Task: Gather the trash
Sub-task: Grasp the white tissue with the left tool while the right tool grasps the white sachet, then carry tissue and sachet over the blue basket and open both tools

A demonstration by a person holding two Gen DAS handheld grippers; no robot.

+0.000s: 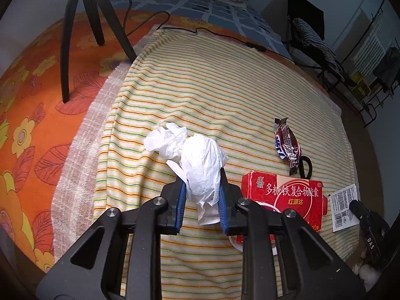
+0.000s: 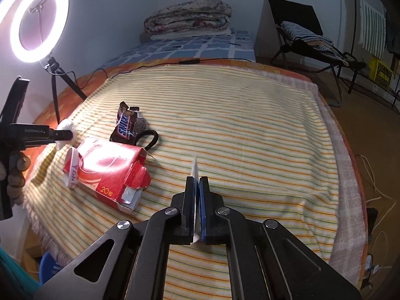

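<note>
Now, with the left gripper [image 1: 202, 182] clamped on the crumpled tissue [image 1: 200, 165] and the right gripper [image 2: 197, 187] pinching the thin paper slip [image 2: 194, 168], both should lift straight off the striped cloth [image 2: 250, 125], clear of the red box [image 2: 110, 167].

Left gripper [image 1: 202, 182]: black angular linkage arms, round silver pivot screws, blue pads lining both fingers | Right gripper [image 2: 197, 182]: same black frame, silver screws, blue pads; white lettering "DAS" on its side | Person: hand [image 2: 13, 175] at the near left; teal sleeve [image 2: 12, 275] below it.
</note>
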